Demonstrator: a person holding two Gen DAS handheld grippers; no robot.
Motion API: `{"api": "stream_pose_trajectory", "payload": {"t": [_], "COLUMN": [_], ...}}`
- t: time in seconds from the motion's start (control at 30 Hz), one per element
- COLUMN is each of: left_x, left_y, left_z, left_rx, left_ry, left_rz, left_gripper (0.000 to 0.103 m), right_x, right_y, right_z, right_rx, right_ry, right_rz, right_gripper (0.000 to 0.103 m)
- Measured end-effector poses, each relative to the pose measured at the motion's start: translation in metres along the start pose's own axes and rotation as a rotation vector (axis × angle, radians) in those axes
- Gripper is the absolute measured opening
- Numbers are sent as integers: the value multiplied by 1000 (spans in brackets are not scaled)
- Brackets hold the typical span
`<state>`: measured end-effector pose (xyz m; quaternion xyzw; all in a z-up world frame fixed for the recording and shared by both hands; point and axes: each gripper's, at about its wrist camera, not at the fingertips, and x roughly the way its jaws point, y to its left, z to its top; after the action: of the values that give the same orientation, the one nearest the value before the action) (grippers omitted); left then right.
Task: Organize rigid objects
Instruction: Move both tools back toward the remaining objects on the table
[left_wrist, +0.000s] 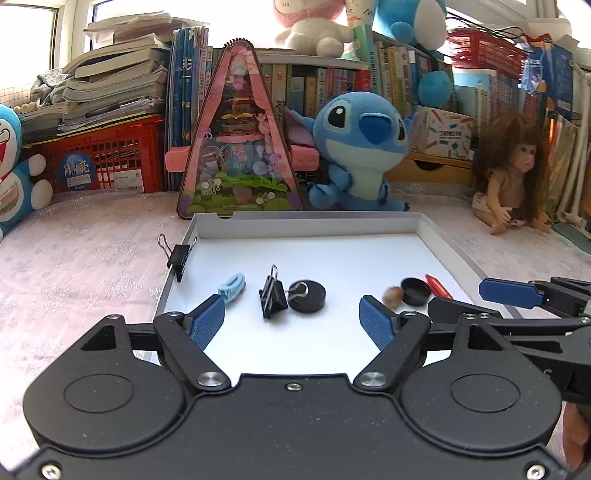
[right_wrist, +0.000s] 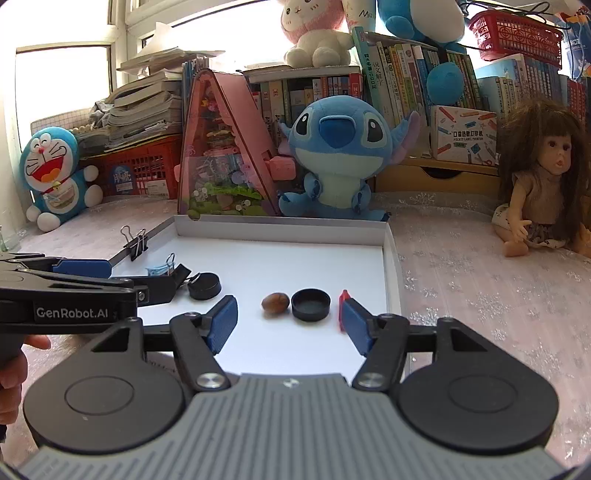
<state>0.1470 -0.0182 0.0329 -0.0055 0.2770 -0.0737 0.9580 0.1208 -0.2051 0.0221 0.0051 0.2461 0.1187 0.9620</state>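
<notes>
A white shallow tray (left_wrist: 310, 225) (right_wrist: 280, 230) holds small items. In the left wrist view a light blue clip (left_wrist: 232, 287), a black binder clip (left_wrist: 272, 297) and a black round cap with a ring (left_wrist: 307, 295) lie just beyond my open, empty left gripper (left_wrist: 293, 325). A second binder clip (left_wrist: 179, 255) (right_wrist: 136, 242) is clamped on the tray's left rim. In the right wrist view a brown nut (right_wrist: 275, 302), a black lid (right_wrist: 310, 304) and a red piece (right_wrist: 343, 308) lie just ahead of my open, empty right gripper (right_wrist: 290, 328).
Behind the tray stand a pink triangular toy house (left_wrist: 238, 147), a blue Stitch plush (left_wrist: 360, 147), a Doraemon plush (right_wrist: 55, 177), a doll (right_wrist: 543, 184), red crates and books. The tablecloth (left_wrist: 92, 266) surrounds the tray.
</notes>
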Motion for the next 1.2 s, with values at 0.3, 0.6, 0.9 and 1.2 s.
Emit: {"api": "stream_pose_trajectory", "payload": {"t": [0.3, 0.6, 0.9, 1.2], "left_x": [-25, -47, -62, -72], "left_y": [-1, 4, 13, 21], "left_z": [-17, -36, -54, -65], "left_rx": [4, 4, -12, -22], "left_ry": [3, 10, 25, 28], "left_rz": [-24, -46, -46, -39], "left_gripper": [83, 84, 84, 84], "right_x": [-25, -46, -68, -82], "right_y": [-3, -6, -7, -5], "right_z": [-11, -31, -53, -69], "right_rx": [8, 7, 2, 10], "right_ry": [-8, 5, -6, 2], "right_rz": [22, 39, 46, 55], "right_gripper": [82, 84, 87, 87]}}
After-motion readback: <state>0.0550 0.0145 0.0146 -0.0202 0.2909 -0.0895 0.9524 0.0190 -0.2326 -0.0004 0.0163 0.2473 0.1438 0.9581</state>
